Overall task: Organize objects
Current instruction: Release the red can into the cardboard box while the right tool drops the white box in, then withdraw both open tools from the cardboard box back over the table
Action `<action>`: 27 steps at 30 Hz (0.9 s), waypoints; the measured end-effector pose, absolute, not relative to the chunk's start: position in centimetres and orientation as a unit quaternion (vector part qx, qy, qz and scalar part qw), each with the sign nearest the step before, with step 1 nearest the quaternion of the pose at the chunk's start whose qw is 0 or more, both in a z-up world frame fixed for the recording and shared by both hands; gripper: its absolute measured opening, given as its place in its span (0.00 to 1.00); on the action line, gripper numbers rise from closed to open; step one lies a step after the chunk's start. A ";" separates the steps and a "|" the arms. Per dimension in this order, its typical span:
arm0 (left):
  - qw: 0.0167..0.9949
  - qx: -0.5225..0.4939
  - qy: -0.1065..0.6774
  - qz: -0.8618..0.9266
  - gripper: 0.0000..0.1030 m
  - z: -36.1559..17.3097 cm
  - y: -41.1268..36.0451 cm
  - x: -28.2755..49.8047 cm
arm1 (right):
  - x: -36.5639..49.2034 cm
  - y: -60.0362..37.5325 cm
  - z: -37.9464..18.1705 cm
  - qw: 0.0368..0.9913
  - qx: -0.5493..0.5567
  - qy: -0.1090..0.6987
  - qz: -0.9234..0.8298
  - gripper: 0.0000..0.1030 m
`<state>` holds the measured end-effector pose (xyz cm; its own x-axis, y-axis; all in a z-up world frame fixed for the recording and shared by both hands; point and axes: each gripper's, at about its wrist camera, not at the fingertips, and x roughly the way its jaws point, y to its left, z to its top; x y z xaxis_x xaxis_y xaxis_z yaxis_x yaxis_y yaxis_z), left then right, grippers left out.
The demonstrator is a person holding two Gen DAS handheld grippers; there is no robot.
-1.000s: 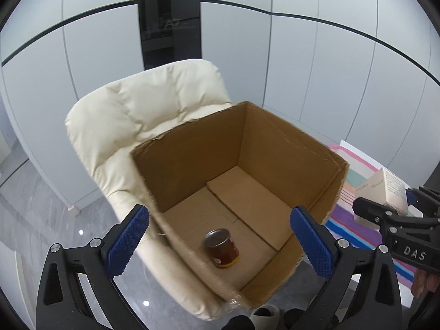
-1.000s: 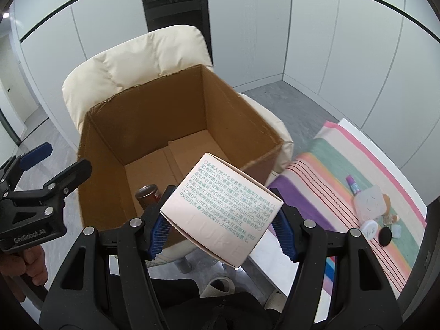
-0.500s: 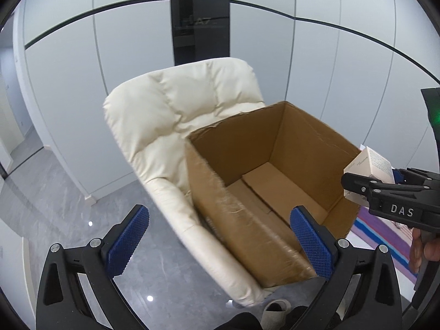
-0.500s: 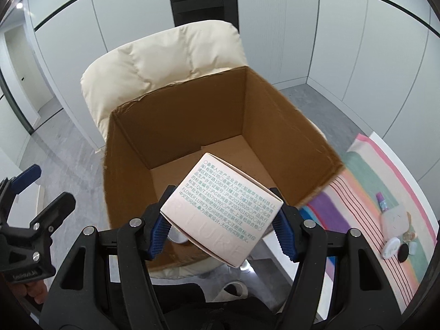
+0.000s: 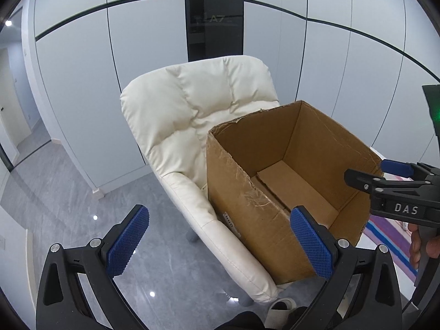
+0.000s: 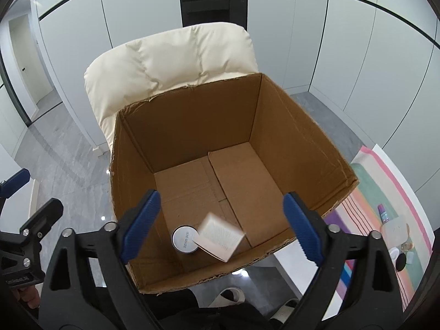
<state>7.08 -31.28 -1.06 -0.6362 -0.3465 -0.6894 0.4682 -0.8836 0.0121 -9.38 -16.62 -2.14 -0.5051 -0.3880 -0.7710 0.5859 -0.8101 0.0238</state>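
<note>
The right hand-held gripper [image 6: 220, 224] hangs over the near edge of the cardboard box [image 6: 275, 121] with its blue pads spread wide and nothing between them — released. Just below, inside the box, the small pink carton [image 6: 220, 236] shows blurred and tilted, its printed face turned up toward the camera; it looks to be dropping or only just landing beside the round tin [image 6: 184, 238] that stands upright on the box floor, lid facing up. The carton's long axis seems to run from lower left to upper right across the near part of the floor, one corner low by the tin, though the blur makes this uncertain. In my judgement the step in hand is the drop-in, and doing it well means keeping the gripper wide and lifting straight up clear of the torn near rim rather than dragging across it, since the box sits loosely on the cream chair [image 6: 170, 63] and could shift. The left hand-held gripper [image 5: 217, 233] is likewise spread and empty, hovering at the box's outer left side above the grey floor [image 5: 68, 192]. Farther right, a striped cloth [image 6: 385, 192] on the desk carries more small items, likely next to be collected.
</note>
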 end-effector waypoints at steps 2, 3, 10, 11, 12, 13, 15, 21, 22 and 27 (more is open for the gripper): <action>0.227 0.361 0.088 -0.900 1.00 -1.0 -31.2 6.9 | -9.4 -16.4 -2.1 0.284 0.410 0.116 -0.859 0.98; 0.227 0.360 0.089 -0.900 1.00 -0.9 -31.2 6.9 | -9.5 -16.2 -2.2 0.284 0.411 0.114 -0.859 1.00; 0.218 0.364 0.095 -0.900 1.00 -0.9 -30.2 5.4 | -9.7 -14.4 -1.9 0.279 0.402 0.111 -0.865 1.00; 0.216 0.364 0.093 -0.901 1.00 -0.9 -30.0 5.2 | -9.8 -14.1 -1.9 0.278 0.401 0.111 -0.866 1.00; 0.215 0.364 0.092 -0.901 1.00 -0.9 -29.8 4.9 | -9.8 -13.8 -1.9 0.277 0.401 0.111 -0.866 1.00; 0.213 0.365 0.090 -0.902 1.00 -1.0 -29.5 4.7 | -9.9 -13.4 -1.9 0.275 0.401 0.111 -0.867 1.00; 0.208 0.366 0.090 -0.902 1.00 -1.0 -29.1 4.2 | -10.1 -12.8 -1.9 0.273 0.400 0.109 -0.868 1.00; 0.200 0.369 0.082 -0.904 1.00 -1.0 -28.0 3.4 | -10.6 -11.4 -1.8 0.266 0.401 0.103 -0.871 1.00; 0.198 0.369 0.081 -0.904 1.00 -1.0 -27.8 3.3 | -10.7 -11.1 -1.8 0.265 0.401 0.102 -0.871 1.00; 0.194 0.370 0.074 -0.906 1.00 -0.9 -27.2 2.8 | -10.9 -10.3 -1.9 0.261 0.402 0.099 -0.872 1.00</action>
